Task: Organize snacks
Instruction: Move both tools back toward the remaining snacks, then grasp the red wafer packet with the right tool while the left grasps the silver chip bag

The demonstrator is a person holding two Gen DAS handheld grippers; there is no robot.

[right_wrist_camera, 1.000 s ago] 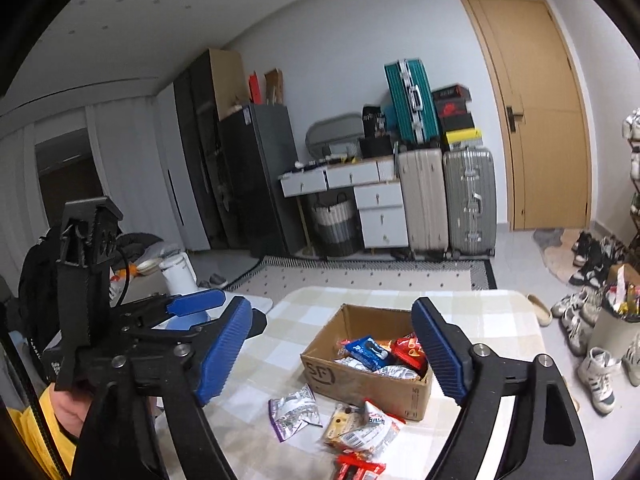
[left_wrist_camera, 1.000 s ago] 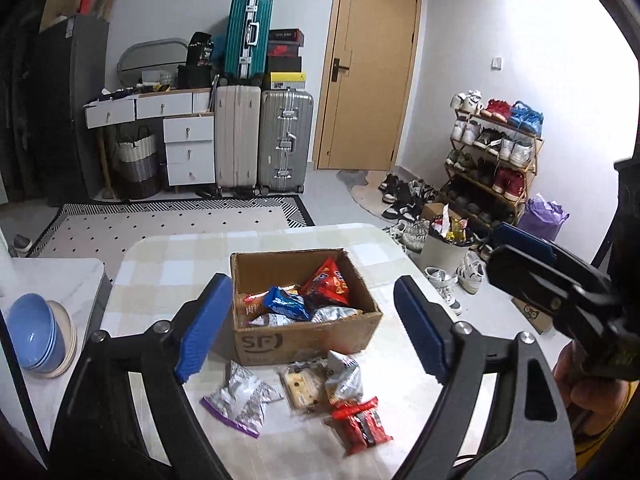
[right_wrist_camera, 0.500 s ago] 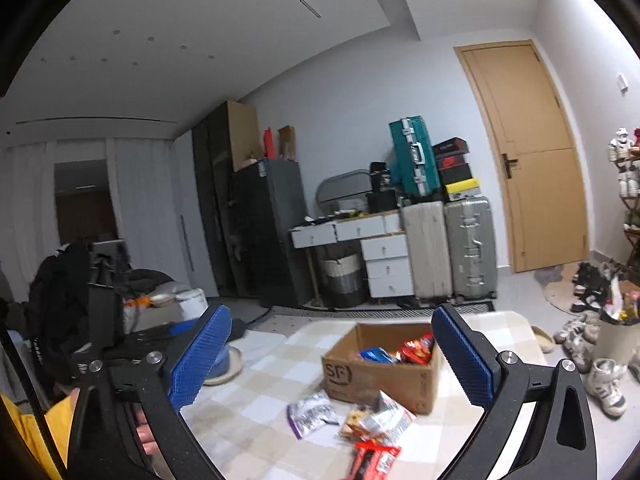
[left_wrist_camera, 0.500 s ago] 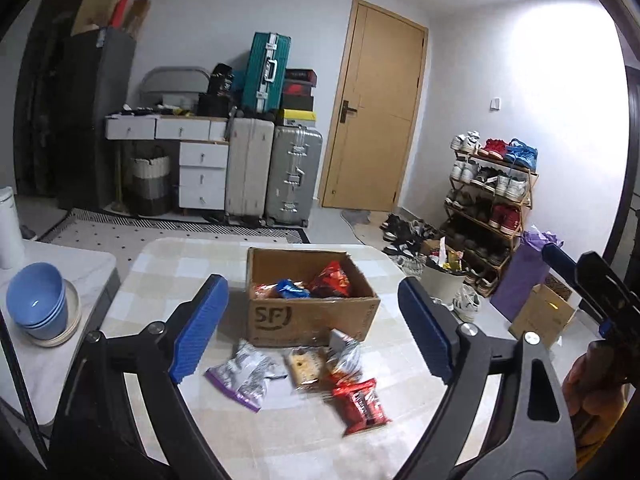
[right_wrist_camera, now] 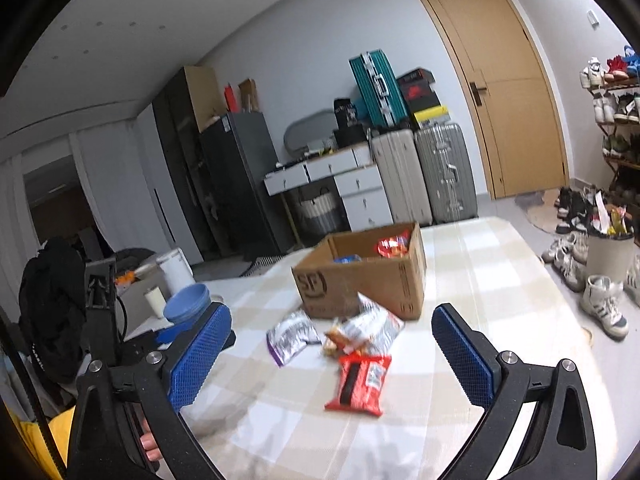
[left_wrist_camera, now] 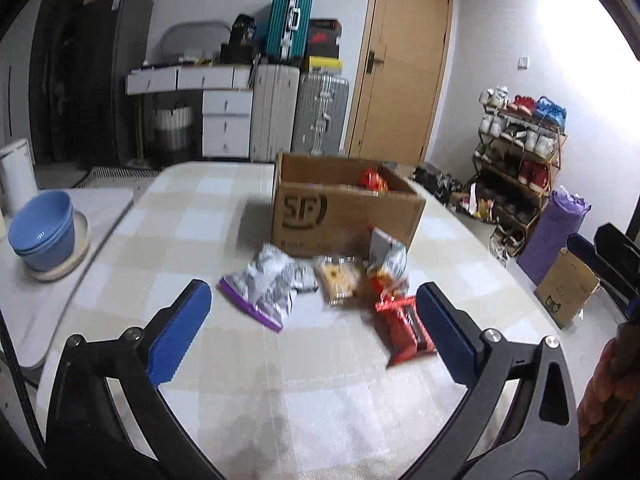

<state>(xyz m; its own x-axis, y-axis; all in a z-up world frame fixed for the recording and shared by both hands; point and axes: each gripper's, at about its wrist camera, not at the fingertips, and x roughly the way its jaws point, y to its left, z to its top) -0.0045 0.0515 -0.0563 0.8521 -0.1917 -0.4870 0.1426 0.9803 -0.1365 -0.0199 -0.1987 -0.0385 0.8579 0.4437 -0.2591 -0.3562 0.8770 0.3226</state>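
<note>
**Both grippers spread wide above the loose snacks**

The left gripper (left_wrist_camera: 314, 334), black-framed with blue ribbed pads, hangs over the checked beige-and-white tablecloth (left_wrist_camera: 280, 392). Its jaws have just been opening and now stand wide apart with nothing gripped between them. The right gripper (right_wrist_camera: 332, 350), of the same make, also stands wide open and empty, its jaws having just been opening too.

Just beyond the left gripper's right pad lies the red rectangular snack packet (left_wrist_camera: 404, 330), flat on the cloth and tilted; in the right wrist view the same packet (right_wrist_camera: 358, 380) lies between the two pads and a little ahead of them. Further out sits a loose cluster: a silver foil bag with a purple edge (left_wrist_camera: 266, 286) on the left, a clear-wrapped packet of yellow biscuits (left_wrist_camera: 338, 280) in the middle, and a crumpled silver-and-white bag (left_wrist_camera: 390, 258) on the right, leaning against the carton.

Behind the cluster stands the open brown cardboard box printed "SF" (left_wrist_camera: 316, 216), holding a red-orange bag (left_wrist_camera: 372, 180) and, seen from the right wrist, a blue packet (right_wrist_camera: 347, 259).

Off the table's left side, stacked blue plastic bowls (left_wrist_camera: 42, 232) rest on a pale plate. Against the far wall stand upright suitcases (left_wrist_camera: 298, 112) and a wooden door (left_wrist_camera: 400, 68); a shoe rack (left_wrist_camera: 520, 152) fills the right.
</note>
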